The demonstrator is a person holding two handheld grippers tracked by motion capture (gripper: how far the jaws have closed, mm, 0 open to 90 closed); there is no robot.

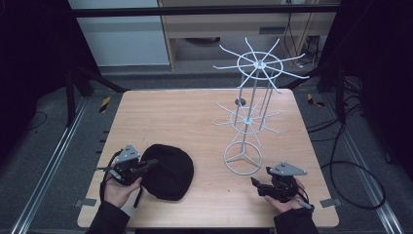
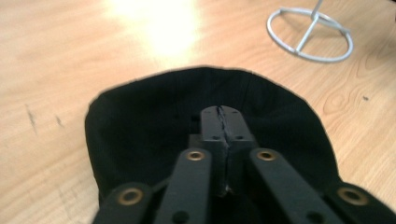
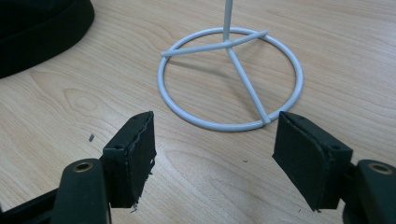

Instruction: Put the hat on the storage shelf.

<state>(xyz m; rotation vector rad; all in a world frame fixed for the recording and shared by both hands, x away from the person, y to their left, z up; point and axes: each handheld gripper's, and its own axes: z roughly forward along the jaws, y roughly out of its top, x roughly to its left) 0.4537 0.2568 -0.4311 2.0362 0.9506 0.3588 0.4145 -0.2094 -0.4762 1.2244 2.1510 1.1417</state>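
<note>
The black fabric beanie cap [image 1: 168,170] lies flat on the near-left part of the light wooden worktop [image 1: 180,117], its rounded crown toward the far side and its dark cloth slightly creased. The left gripper [image 1: 148,164] reaches in from the cap's left edge, its black jaws lying over the fabric. In the left gripper view the cap [image 2: 140,126] spreads beneath and around the jaws, whose pads stand pressed together with only a thin seam between them; whether a fold of cloth is pinched in that seam cannot be told. The person's left hand [image 1: 118,187] holds this gripper from the near side, with a dark sleeve behind it at the worktop's near edge.

Just right of the cap stands a white wire display rack [image 1: 247,122], with a round ring base braced by three spokes, a thin upright pole and two tiers of radiating wire arms, the upper tier wider than the lower. The ring base [image 3: 231,79] rests on the worktop apart from the cap.

The right gripper [image 1: 256,185] sits near the rack's base on the near-right part of the worktop, held in the right hand [image 1: 287,197]. Its jaws stand wide apart with nothing between them, pointing at the ring, close to it but not touching.
</note>
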